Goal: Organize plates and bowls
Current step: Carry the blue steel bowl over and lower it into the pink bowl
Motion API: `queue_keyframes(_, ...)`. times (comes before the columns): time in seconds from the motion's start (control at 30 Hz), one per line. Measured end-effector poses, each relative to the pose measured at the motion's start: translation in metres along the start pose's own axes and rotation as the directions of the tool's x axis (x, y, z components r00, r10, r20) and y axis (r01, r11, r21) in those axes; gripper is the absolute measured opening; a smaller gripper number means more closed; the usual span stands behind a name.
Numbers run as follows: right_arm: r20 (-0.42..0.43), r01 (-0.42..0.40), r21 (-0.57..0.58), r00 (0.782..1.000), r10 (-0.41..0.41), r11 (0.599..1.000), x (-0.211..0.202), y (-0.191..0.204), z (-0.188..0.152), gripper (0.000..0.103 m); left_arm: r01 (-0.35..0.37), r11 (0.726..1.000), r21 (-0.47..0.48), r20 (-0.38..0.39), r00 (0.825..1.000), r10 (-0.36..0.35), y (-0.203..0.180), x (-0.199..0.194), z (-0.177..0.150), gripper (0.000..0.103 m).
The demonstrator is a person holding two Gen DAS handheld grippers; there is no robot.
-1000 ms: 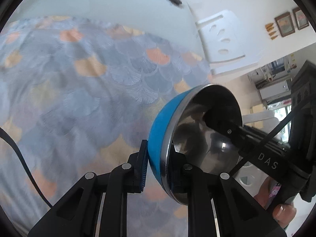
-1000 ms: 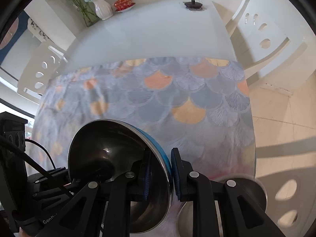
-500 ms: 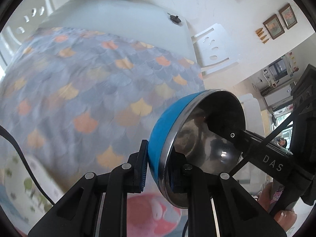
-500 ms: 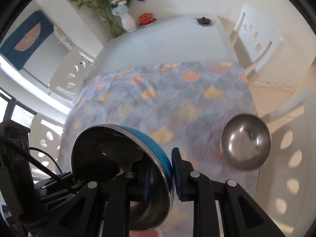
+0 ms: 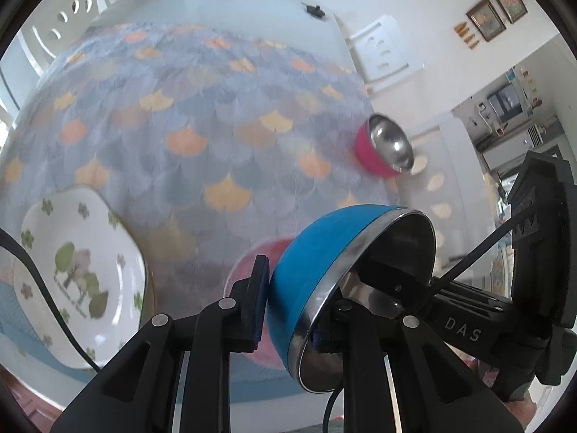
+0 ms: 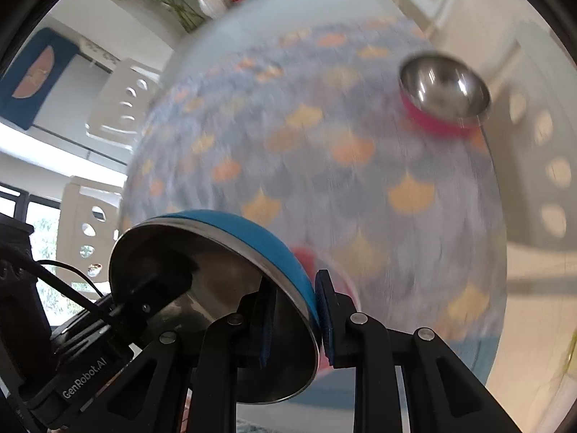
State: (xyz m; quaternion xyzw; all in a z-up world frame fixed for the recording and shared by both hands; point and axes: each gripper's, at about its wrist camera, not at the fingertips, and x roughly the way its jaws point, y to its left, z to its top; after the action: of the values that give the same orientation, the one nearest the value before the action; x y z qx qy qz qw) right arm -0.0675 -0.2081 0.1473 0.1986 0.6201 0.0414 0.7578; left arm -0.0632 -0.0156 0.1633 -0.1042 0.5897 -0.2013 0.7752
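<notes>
A blue bowl [image 5: 317,252] with a steel inside hangs tilted above the table, held at opposite rims. My left gripper [image 5: 292,306] is shut on its near rim, one pad on the blue outside, one inside. My right gripper [image 6: 295,317] grips the other rim [image 6: 252,234]; its jaws are opening slightly, the rim still between the pads. Each gripper shows in the other's view, reaching into the bowl: the right gripper [image 5: 389,281] and the left gripper [image 6: 144,303]. A pink bowl [image 5: 371,158] with a steel inside stands near the table's right edge, also visible as the pink bowl [image 6: 432,122].
A white plate [image 5: 79,263] printed with trees and clovers lies at the near left. A pink plate [image 5: 249,263] lies under the held bowl. The scale-patterned tablecloth [image 5: 202,108] covers the table; white chairs [image 5: 382,50] stand around it, a vase [image 6: 209,0] at the far end.
Both grippers have carried the blue bowl up and back toward the near end of the table. The pink bowl, white plate and pink plate have come into view.
</notes>
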Motion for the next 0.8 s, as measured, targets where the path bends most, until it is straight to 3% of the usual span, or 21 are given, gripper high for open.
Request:
queue_keyframes(0.37, -0.045, 0.062, 0.079, 0.997, -0.058, 0.995, 0.024, -0.009, -0.050, 0.023, 0.038, 0.999, 0.002, -0.097, 0.995, -0.038, 0.020, 0.029, -0.041, 0.015)
queue_keyframes(0.8, -0.032, 0.064, 0.101, 0.998, -0.061, 0.993, 0.029, -0.013, -0.050, 0.023, 0.049, 0.999, 0.018, -0.155, 0.987, -0.046, 0.025, 0.053, -0.038, 0.015)
